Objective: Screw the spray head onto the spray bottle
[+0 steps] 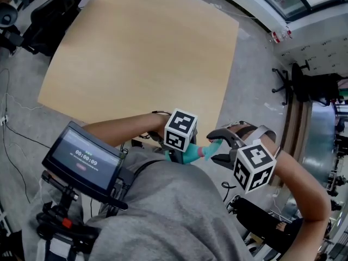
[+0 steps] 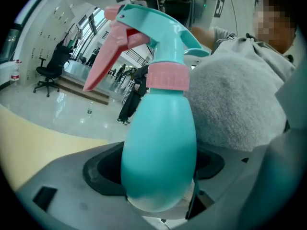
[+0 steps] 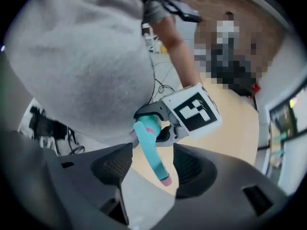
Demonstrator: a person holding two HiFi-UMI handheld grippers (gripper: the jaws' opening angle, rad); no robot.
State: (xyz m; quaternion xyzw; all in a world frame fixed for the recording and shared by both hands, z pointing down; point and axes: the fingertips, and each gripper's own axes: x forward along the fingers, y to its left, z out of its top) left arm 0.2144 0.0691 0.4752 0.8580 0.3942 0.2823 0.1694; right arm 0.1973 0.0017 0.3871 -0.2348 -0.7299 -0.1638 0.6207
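A teal spray bottle with a pink collar fills the left gripper view, its teal spray head and pink trigger sitting on top. My left gripper is shut on the bottle's body. In the head view, the bottle is held close to the person's chest by the left gripper, and the right gripper is at the spray head. My right gripper stands open, with the long spray head between its pads and a gap on each side.
A light wooden table lies ahead of the person. A small screen on a chest rig sits at the lower left. Office chairs stand beyond the table's left corner, and another chair stands on the right. The grey shirt is just behind both grippers.
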